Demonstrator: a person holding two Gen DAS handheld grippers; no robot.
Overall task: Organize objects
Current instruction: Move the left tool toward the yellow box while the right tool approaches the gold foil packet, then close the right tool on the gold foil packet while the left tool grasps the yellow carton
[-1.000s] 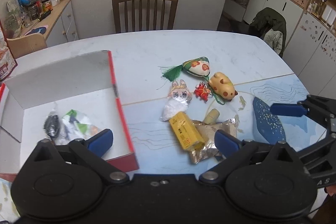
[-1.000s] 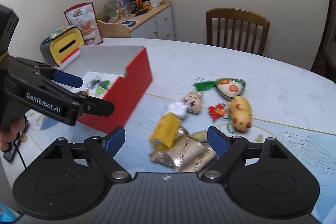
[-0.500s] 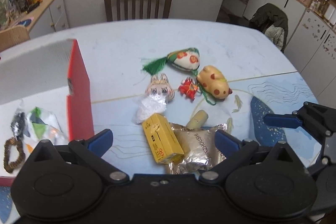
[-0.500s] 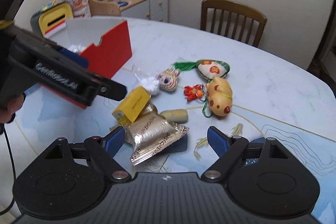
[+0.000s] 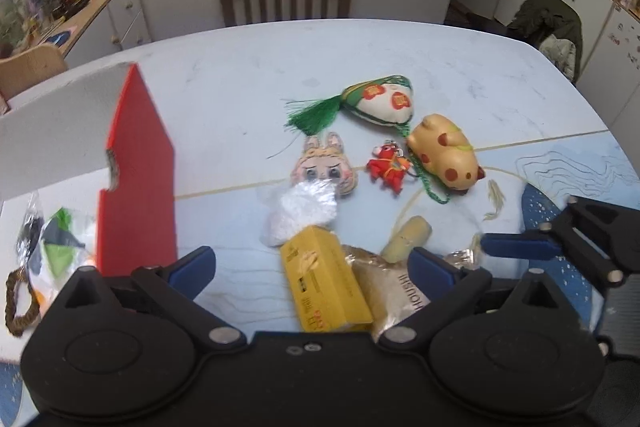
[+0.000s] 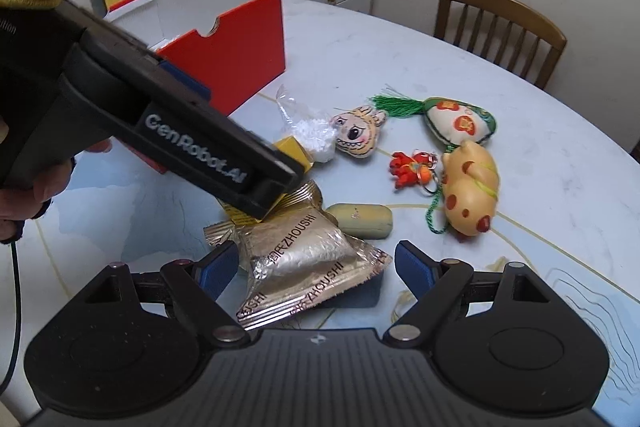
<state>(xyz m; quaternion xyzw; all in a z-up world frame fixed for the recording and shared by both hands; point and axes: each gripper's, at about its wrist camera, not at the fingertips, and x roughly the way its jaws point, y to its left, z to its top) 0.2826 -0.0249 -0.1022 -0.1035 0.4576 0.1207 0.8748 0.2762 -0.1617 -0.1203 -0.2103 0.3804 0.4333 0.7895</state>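
The left gripper (image 5: 310, 261) has its jaws spread wide with nothing pinched. Between them, on the counter (image 5: 240, 83), lies a yellow box (image 5: 324, 283), its near end running under the gripper body. A gold foil packet (image 5: 390, 291) lies against the box on the side of the right-hand jaw and passes partly under that jaw. Just ahead of the jaws sits a clear bag of white bits (image 5: 300, 213), touching the far end of the box, and a pale stub (image 5: 406, 239) ahead of the right-hand jaw. Farther ahead lie a bunny-face plush (image 5: 326, 167), a small red charm (image 5: 388, 167), a spotted yellow pig (image 5: 444, 157) and a tasselled sachet (image 5: 380, 103). Outside the left-hand jaw stands the red box (image 5: 138, 183), open on top, holding a few wrapped things and a brown bead bracelet (image 5: 18, 307).

The right gripper (image 6: 316, 269) also has its jaws wide apart and grips nothing. The foil packet (image 6: 304, 259) lies between them, nearer the left-hand jaw; whether the pads touch it I cannot tell. It rests partly on a flat dark thing (image 6: 360, 293). The left gripper's black body crosses ahead of the left-hand jaw, covering most of the yellow box, and a hand (image 6: 28, 183) holds its handle.
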